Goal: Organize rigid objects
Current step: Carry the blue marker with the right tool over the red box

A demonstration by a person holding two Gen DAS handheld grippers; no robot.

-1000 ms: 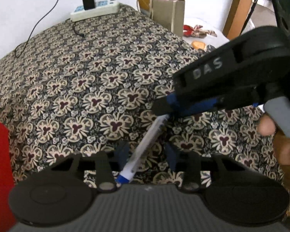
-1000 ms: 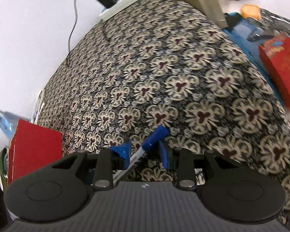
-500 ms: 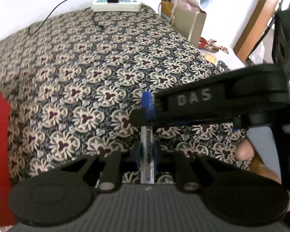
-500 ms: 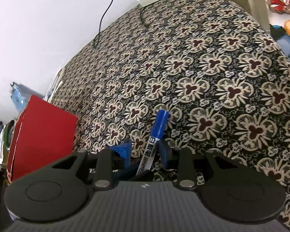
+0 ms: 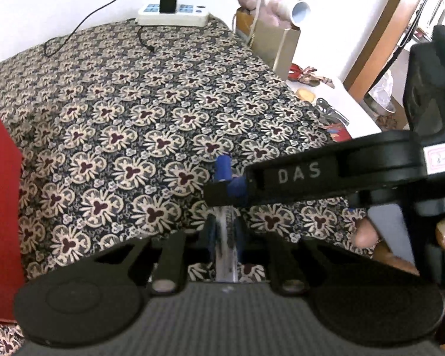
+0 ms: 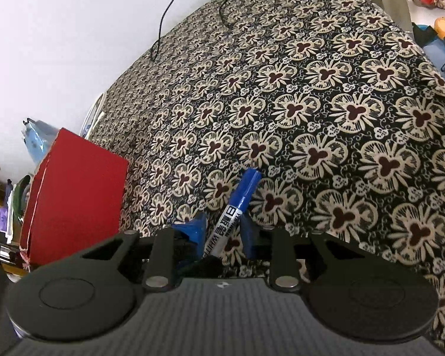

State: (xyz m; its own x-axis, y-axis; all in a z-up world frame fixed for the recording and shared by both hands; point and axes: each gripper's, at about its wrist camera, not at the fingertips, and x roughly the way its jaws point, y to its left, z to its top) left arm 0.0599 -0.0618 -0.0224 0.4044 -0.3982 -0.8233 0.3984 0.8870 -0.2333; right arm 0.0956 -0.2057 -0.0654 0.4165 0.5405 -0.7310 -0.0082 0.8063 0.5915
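Note:
A whiteboard marker [image 5: 223, 168] with a blue cap and a white barrel is held above the patterned tablecloth [image 5: 127, 109] by both grippers. My left gripper [image 5: 225, 237] is shut on the barrel, which runs straight up between its fingers. My right gripper [image 5: 229, 190] reaches in from the right and clamps the marker just below the cap. In the right wrist view the marker [image 6: 234, 207] slants up between the blue pads [image 6: 197, 228] of my right gripper [image 6: 222, 233]. Those jaws are closing on it. A person's fingers [image 5: 368, 234] hold the right gripper's trigger.
A red box [image 6: 74, 195] stands at the left edge of the cloth, also in the left wrist view as the red box [image 5: 0, 207]. A power strip [image 5: 172, 17] with a plugged charger lies at the far edge. A paper bag [image 5: 277, 44] stands at the far right.
The marker swung from a slant into line with my left gripper, whose jaws closed on the barrel. My right gripper's jaws narrowed around the cap end. Both hands shifted slightly.

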